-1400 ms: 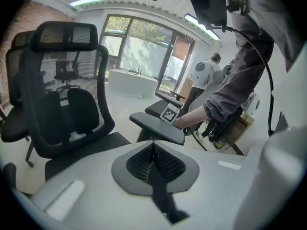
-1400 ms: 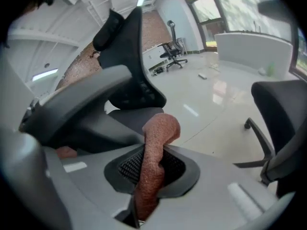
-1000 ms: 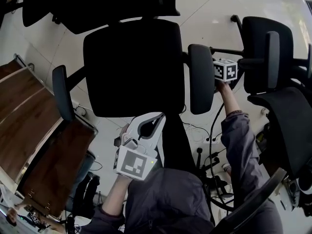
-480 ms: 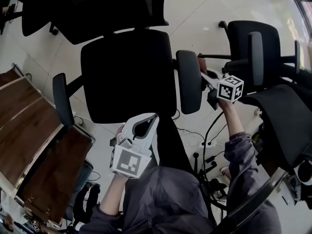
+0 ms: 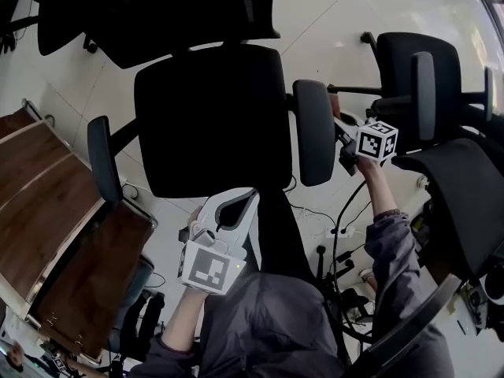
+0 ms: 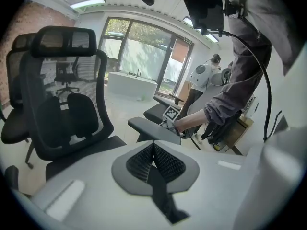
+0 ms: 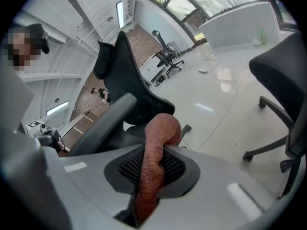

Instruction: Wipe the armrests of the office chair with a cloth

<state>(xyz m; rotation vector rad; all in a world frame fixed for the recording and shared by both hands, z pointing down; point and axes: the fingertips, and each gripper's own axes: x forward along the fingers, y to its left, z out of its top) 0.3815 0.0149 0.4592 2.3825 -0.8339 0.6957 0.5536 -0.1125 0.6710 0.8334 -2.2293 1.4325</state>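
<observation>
The black office chair's seat (image 5: 209, 116) fills the middle of the head view, with its right armrest (image 5: 313, 131) and left armrest (image 5: 102, 160) on either side. My right gripper (image 5: 340, 124) sits against the outer side of the right armrest, shut on a reddish-brown cloth (image 5: 335, 105). In the right gripper view the cloth (image 7: 160, 128) sticks up out of the gripper (image 7: 156, 159), with the armrest (image 7: 103, 123) just to its left. My left gripper (image 5: 246, 197) hovers in front of the seat, shut and holding nothing. The left gripper (image 6: 153, 147) faces the right armrest (image 6: 153, 131).
More black chairs stand close on the right (image 5: 425, 85) and behind (image 5: 181, 6). A wooden desk (image 5: 47, 203) lies to the left. Cables (image 5: 339, 235) trail over the light tiled floor under my right arm. A person (image 6: 204, 75) stands far off.
My right gripper with the cloth has slid along the right armrest's outer side toward me, mostly in the first half second. The left gripper has stayed where it was.
</observation>
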